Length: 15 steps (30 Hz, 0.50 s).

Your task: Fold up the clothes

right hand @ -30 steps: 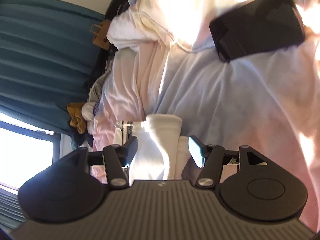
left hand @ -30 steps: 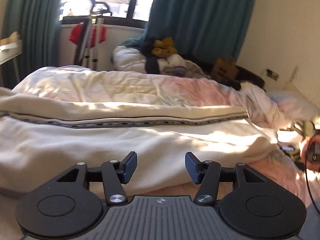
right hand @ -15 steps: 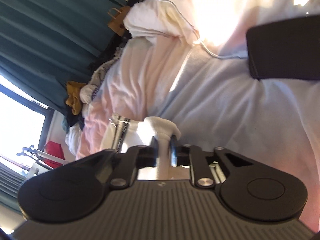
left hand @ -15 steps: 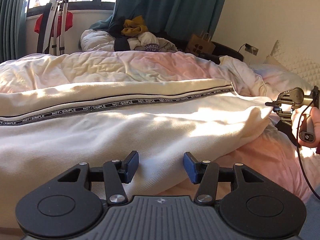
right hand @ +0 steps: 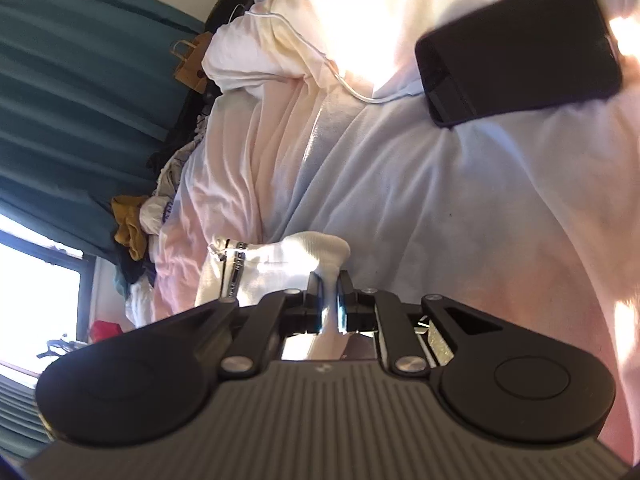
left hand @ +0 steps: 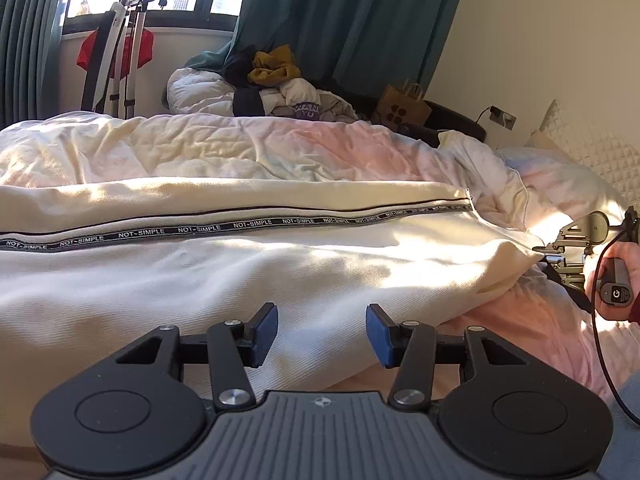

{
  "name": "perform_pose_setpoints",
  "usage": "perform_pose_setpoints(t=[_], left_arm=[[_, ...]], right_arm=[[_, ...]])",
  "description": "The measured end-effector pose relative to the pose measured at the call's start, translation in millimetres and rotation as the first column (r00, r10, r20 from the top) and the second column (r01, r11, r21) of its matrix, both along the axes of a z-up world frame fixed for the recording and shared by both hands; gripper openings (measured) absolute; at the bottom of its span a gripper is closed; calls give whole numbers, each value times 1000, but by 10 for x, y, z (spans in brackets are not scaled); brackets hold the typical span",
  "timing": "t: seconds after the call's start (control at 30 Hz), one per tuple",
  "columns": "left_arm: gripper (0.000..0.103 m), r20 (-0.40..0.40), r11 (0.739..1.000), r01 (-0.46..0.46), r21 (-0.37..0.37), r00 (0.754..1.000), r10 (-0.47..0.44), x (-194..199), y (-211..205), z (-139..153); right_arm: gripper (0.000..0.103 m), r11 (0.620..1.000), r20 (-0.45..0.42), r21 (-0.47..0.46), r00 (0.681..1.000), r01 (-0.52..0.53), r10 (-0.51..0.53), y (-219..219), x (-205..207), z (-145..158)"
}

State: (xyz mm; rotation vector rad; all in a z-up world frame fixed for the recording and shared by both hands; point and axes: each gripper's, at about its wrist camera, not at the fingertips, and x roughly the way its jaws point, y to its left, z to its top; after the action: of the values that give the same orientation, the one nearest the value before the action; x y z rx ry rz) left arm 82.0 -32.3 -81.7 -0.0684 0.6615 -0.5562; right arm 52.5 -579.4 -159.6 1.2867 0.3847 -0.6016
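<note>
A cream white garment (left hand: 240, 272) with a black "NOT-SIMPLE" tape stripe (left hand: 224, 227) lies stretched across the bed. My left gripper (left hand: 322, 334) is open and empty, just above the garment's near edge. My right gripper (right hand: 329, 304) is shut on the garment's corner (right hand: 320, 250). In the left wrist view the right gripper (left hand: 548, 249) pinches the garment's far right corner.
The bed has a pink and white duvet (left hand: 320, 148). A black phone (right hand: 520, 48) with a white cable (right hand: 344, 80) lies on the duvet ahead of the right gripper. A clothes pile (left hand: 276, 88), paper bag (left hand: 404, 106) and teal curtains (left hand: 340, 16) stand behind.
My right gripper closed on the garment's corner and has pulled it up slightly. The left gripper has moved right along the garment's near edge and stayed open.
</note>
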Motion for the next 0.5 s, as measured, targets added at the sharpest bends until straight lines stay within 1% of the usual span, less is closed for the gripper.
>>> perform_pose_setpoints(t=[0.07, 0.13, 0.2, 0.27, 0.3, 0.33, 0.37, 0.43, 0.5], left_arm=[[51, 4, 999, -31, -28, 1000, 31, 5, 94, 49], [51, 6, 997, -62, -55, 998, 62, 11, 188, 98], [51, 4, 992, -105, -67, 994, 105, 29, 274, 129], [51, -12, 987, -142, -73, 990, 141, 57, 339, 135], [50, -23, 984, -159, -76, 987, 157, 74, 367, 135], [50, -34, 983, -169, -78, 985, 167, 90, 388, 128], [50, -42, 981, -177, -81, 984, 174, 105, 405, 122], [50, -51, 978, -193, -83, 981, 189, 132, 430, 112], [50, -58, 976, -201, -82, 979, 196, 154, 436, 95]], right_arm=[[11, 1000, 2, 8, 1000, -7, 7, 50, -12, 26], [13, 1000, -15, 21, 1000, -19, 19, 100, -5, 42], [19, 998, -33, 49, 999, -31, 33, 142, 13, 30], [45, 995, -34, 89, 998, -42, 45, 175, 33, -13], [52, 993, -32, 110, 998, -47, 51, 190, 46, -43], [62, 990, -32, 133, 998, -51, 56, 202, 62, -77], [63, 986, -26, 154, 998, -56, 61, 212, 77, -111], [63, 981, 13, 185, 998, -66, 65, 225, 114, -170], [63, 979, 36, 189, 997, -75, 69, 236, 180, -207]])
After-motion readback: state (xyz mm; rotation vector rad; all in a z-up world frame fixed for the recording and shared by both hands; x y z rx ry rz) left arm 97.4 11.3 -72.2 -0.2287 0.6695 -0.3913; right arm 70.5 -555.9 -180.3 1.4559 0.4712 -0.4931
